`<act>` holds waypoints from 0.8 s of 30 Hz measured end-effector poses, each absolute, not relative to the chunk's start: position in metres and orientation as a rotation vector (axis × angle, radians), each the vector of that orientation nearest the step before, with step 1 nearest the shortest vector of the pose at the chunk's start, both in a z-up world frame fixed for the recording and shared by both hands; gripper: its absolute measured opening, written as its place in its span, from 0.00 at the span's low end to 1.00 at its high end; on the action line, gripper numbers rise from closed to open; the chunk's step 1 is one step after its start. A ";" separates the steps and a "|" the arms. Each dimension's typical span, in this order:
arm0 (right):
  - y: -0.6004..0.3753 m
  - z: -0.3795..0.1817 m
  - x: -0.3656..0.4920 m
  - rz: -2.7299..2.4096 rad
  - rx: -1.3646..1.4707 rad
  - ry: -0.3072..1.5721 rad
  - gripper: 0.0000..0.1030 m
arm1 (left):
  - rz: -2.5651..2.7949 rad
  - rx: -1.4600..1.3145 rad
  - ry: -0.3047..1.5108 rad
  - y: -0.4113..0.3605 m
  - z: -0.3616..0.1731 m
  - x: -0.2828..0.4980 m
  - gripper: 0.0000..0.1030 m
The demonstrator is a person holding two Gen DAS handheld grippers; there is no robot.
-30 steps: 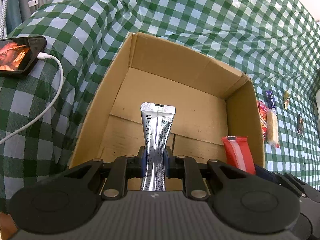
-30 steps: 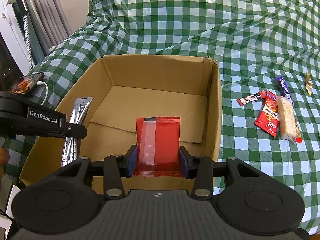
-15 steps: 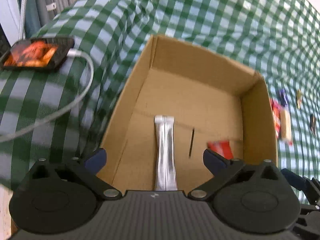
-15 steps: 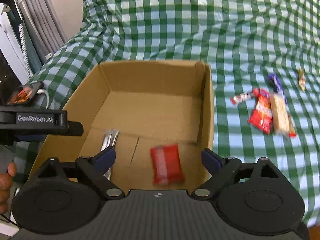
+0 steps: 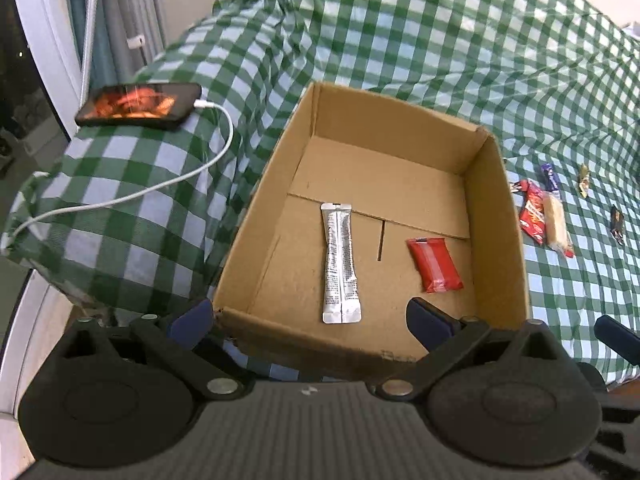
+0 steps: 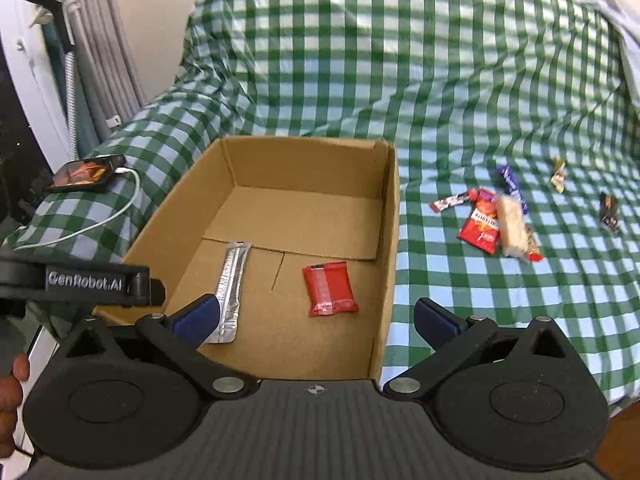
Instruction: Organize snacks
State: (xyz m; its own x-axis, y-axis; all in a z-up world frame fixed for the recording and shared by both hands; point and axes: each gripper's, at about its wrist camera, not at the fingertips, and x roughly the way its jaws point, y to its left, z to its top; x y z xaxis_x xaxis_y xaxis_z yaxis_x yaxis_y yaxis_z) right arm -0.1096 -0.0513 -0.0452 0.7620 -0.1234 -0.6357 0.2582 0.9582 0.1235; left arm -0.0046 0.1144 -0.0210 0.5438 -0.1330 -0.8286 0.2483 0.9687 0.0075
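Note:
An open cardboard box (image 5: 496, 216) (image 6: 304, 164) sits on the green checked cloth. On its floor lie a silver stick pack (image 5: 339, 264) (image 6: 232, 288) and, to its right, a red packet (image 5: 434, 265) (image 6: 329, 288). My left gripper (image 5: 308, 316) hovers open above the box's near edge, with nothing between its fingers. My right gripper (image 6: 316, 316) hangs over the near right corner; its jaws are opening and hold nothing. Several loose snacks lie right of the box, among them a red pack (image 6: 480, 224) and a beige bar (image 6: 512, 220).
A phone (image 5: 140, 106) (image 6: 86, 174) with a white cable (image 5: 192, 168) rests on the cloth left of the box. The left gripper's black housing (image 6: 84, 282) juts in beside the box. A hand (image 6: 10, 384) shows at the lower left edge. Curtains stand at the far left.
Both grippers let go and opened wide. The silver stick pack and the red packet dropped onto the box floor. Both grippers drew back and up from the box.

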 end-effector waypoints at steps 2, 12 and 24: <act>-0.047 -0.041 -0.122 -0.210 0.195 0.658 0.99 | -0.231 0.144 0.946 0.115 -0.016 -0.016 1.00; -0.033 -0.025 -0.165 -0.232 0.178 0.591 0.99 | -0.236 0.190 0.889 0.121 -0.011 -0.062 1.00; -0.024 -0.017 -0.195 -0.248 0.183 0.534 0.99 | -0.256 0.214 0.827 0.120 0.001 -0.086 1.00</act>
